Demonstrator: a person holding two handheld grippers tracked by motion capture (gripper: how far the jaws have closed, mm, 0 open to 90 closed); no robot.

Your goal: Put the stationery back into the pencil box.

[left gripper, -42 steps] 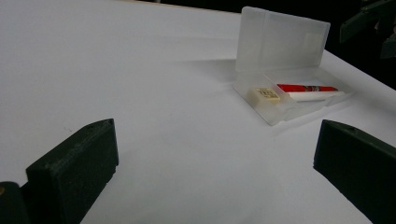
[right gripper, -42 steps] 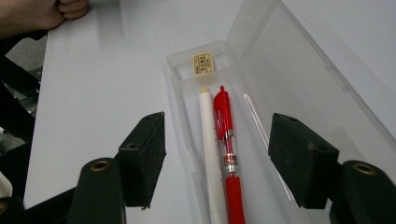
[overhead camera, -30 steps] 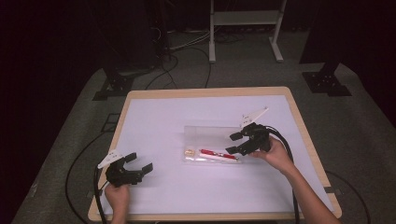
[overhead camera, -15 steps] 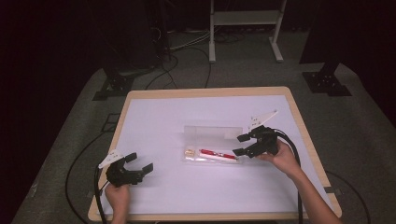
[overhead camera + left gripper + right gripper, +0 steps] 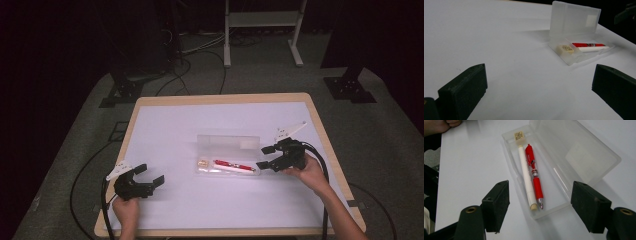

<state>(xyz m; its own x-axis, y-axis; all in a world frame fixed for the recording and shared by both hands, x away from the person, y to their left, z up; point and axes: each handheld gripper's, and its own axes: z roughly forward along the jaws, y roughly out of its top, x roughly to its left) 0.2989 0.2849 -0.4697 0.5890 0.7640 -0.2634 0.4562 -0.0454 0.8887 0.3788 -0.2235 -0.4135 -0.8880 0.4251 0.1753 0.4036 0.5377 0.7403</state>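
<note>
Your right gripper (image 5: 270, 156) sits just off the right end of the open clear case (image 5: 227, 167), which lies near the middle of the counter (image 5: 165, 125). The case's long axis runs left to right, so that gripper looks straight down its length. In the right gripper view the red pen (image 5: 534, 173) and the white pen (image 5: 526, 176) lie side by side in the tray, tips toward you, with a small eraser (image 5: 519, 135) at the far end and the lid (image 5: 579, 150) folded back on the far side.

The jaws of your right gripper are spread wide with nothing between them. They have just been opening further, and the hand has drawn back a little to the right, away from the case end it was touching a second ago.

Your left gripper (image 5: 145, 175) is also spread and empty, well apart from the case at the near left, unmoved. Your right hand is much the nearer for any reach into the tray.
</note>
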